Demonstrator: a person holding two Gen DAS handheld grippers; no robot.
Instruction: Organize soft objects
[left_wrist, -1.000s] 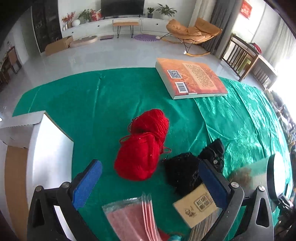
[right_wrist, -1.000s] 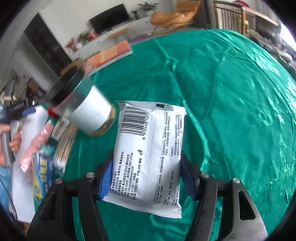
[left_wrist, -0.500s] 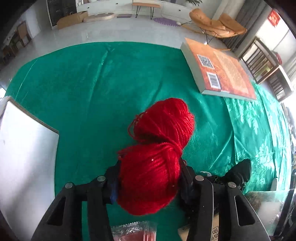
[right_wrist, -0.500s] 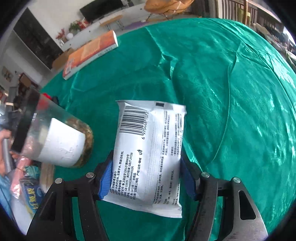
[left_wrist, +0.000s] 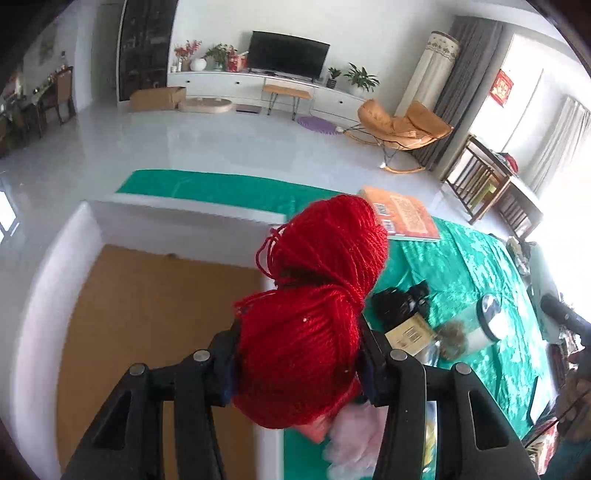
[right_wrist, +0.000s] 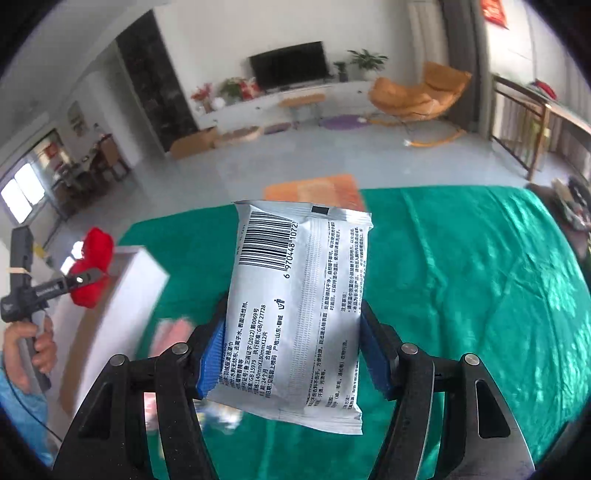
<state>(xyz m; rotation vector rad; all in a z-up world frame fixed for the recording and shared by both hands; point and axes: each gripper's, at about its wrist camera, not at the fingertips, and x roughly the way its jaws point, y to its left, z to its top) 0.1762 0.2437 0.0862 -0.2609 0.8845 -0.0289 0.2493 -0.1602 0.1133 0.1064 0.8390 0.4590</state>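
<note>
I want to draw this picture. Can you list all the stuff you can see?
yarn: 1, red, in left gripper above box
wipes: 1 pack, white, in right gripper
box: 1, white with brown floor, left on table
cloth: 1, green, covering table
book: 1, orange, far edge of cloth
jar: 1, clear, lying on cloth
left gripper: black, shut on yarn
right gripper: black, blue pads, shut on wipes

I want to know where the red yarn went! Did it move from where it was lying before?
Yes. The red yarn has left the green cloth; the left tool now holds it up beside the white box.
</note>
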